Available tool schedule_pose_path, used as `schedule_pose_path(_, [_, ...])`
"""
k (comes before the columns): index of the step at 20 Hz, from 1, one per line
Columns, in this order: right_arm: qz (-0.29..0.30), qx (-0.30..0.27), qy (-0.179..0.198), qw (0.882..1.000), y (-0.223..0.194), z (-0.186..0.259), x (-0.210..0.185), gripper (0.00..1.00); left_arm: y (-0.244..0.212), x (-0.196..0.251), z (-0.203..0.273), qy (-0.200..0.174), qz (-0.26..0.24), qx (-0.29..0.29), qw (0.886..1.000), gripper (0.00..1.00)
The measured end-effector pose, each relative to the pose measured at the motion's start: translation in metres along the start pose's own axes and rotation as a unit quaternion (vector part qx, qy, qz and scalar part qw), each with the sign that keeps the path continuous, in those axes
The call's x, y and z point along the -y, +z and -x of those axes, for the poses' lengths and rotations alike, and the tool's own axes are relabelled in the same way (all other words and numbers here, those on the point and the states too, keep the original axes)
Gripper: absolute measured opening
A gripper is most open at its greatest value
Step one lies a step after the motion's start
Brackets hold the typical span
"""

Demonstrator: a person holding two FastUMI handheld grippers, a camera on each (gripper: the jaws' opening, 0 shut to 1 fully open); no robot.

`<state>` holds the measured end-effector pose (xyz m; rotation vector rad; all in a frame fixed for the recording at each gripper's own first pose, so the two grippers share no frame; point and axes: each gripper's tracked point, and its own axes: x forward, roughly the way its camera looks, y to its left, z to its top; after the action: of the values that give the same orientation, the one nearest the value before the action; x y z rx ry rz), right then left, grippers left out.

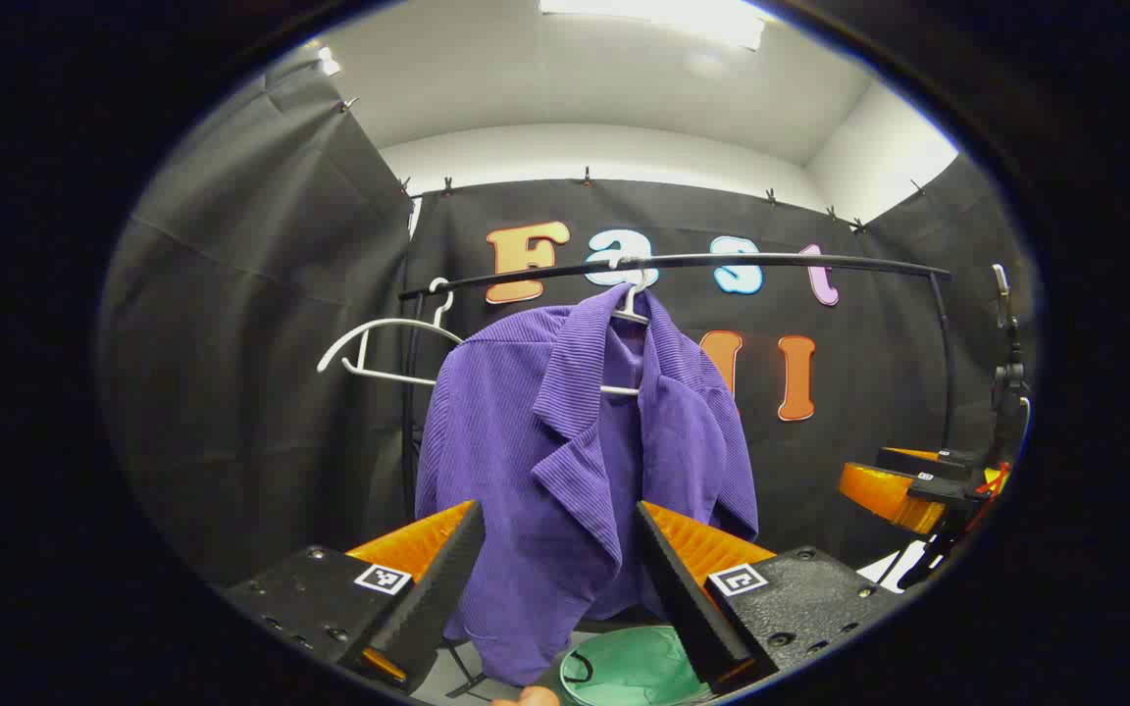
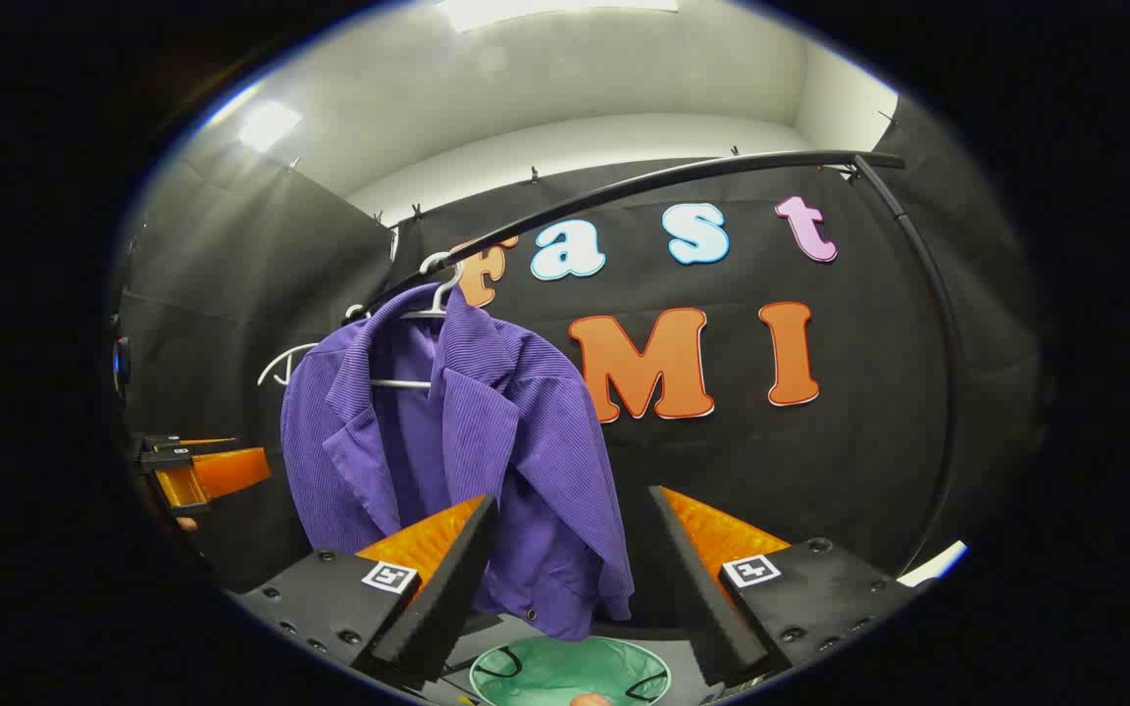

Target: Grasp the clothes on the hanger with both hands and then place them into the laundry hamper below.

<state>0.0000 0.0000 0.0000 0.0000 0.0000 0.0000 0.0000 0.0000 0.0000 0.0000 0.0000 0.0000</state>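
Item: purple jacket [image 1: 565, 461], ribbed corduroy-like cloth, with collar and lapels. It hangs front-open on a white hanger [image 1: 630, 312] hooked over the black rail [image 1: 771, 261], with its hem just above the green laundry hamper [image 1: 629, 669] on the floor below.

Handling, as judged: soft and limp, probably light to moderate in weight. It will fold and sag wherever it is not supported. The ribbed surface looks grippy rather than slippery. Nothing about it looks fragile, though a small button near the hem in the right gripper view could catch.

Where to take hold, as judged: one shoulder each, just beside the collar. There the cloth lies doubled over the hanger arms and gives the jaws something thick to pinch. Lifting both shoulders off the hanger ends should free the garment. A grip low on the hem or a sleeve would likely drag the hanger along with it.

Left gripper [image 1: 560, 579]: jaws apart, nothing between them, short of the jacket's lower front.

Right gripper [image 2: 570, 569]: jaws apart, also holding nothing, facing the jacket's sleeve side. In the left gripper view it sits well off to the side.

Also present: a second white hanger [image 1: 379, 343], bare, on the same rail beside the jacket.
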Motion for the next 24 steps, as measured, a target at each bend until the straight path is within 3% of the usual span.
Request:
schedule_pose_path(5, [0.003,0.002,0.017,1.0,0.0,-0.008,-0.012,0.94,-0.007,-0.014,-0.011,0.011,0.02,-0.011,1.0,0.95])
schedule_pose_path(6, [0.005,0.003,0.019,1.0,-0.001,-0.01,-0.014,0.94,-0.007,-0.016,-0.013,0.012,0.019,-0.011,1.0,0.92])
schedule_pose_path(17, [0.0,-0.009,0.037,0.999,-0.013,-0.026,-0.028,0.94,-0.024,-0.011,-0.027,0.001,0.026,-0.03,0.999,0.92])
schedule_pose_path(20, [-0.006,-0.017,0.042,0.999,-0.02,-0.039,-0.035,0.94,-0.034,-0.009,-0.036,-0.001,0.025,-0.04,0.999,0.95])
schedule_pose_path(24, [-0.01,-0.023,0.05,0.998,-0.023,-0.062,-0.044,0.94,-0.043,-0.006,-0.051,-0.002,0.029,-0.052,0.998,0.92])
